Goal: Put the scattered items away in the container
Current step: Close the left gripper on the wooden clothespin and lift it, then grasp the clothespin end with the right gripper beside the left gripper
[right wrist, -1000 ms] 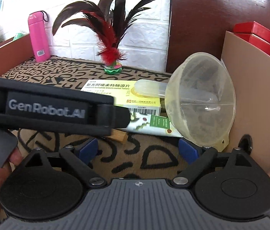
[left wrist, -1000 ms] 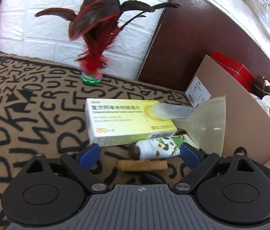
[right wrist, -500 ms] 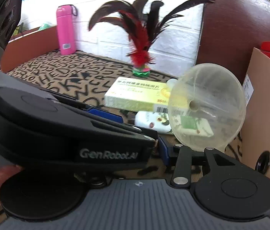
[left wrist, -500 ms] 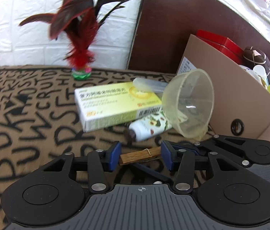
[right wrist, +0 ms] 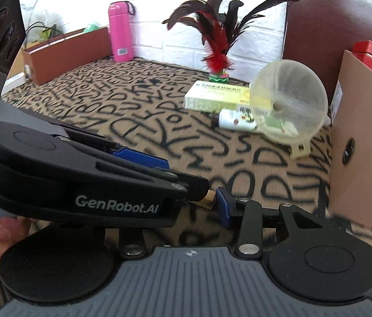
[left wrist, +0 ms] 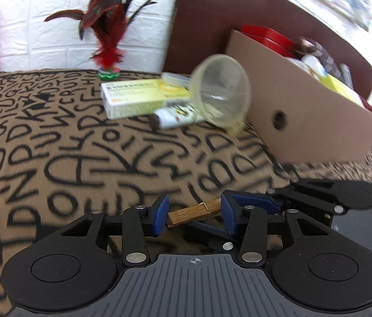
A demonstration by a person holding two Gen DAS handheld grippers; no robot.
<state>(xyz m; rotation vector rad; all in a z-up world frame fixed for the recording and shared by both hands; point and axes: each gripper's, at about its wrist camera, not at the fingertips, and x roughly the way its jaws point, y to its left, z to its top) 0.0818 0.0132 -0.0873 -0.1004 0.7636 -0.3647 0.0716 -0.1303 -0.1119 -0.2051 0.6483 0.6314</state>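
So, far left there's a pink bottle (right wrist: 120,31) standing against the white brick wall (left wrist: 54,5), w/ a brown box (right wrist: 64,50) a bit further left of it in the right wrist view. Everything sits on a tan cloth covered in black letters (left wrist: 54,137).

Next over, a red and black feather shuttlecock (left wrist: 108,50) stands upright near the wall. Just in front of it lies a yellow-green medicine box (left wrist: 143,97), flat on the cloth. A small white bottle w/ a dark cap (left wrist: 178,116) lies on its side touching the front edge of that box. A clear plastic funnel (left wrist: 221,89) is tipped on its side, mouth facing the cams, overlapping the bottle and box and sitting just beside the cardboard box (left wrist: 304,111) on the right. That container already has stuff in it, red boxes (left wrist: 267,35) at the back and other bits I can't make out.

Close to the cams: left gripper (left wrist: 194,214) is closed narrow on a wooden clothespin (left wrist: 194,212), blue pads pinching both ends, lifted off the cloth afaict, near the container's front corner but not over it.

Right gripper (right wrist: 207,200): only one blue pad (right wrist: 224,206) shows, the other is hidden behind the left tool, so can't tell how wide it is. That pad sits right by the clothespin end.
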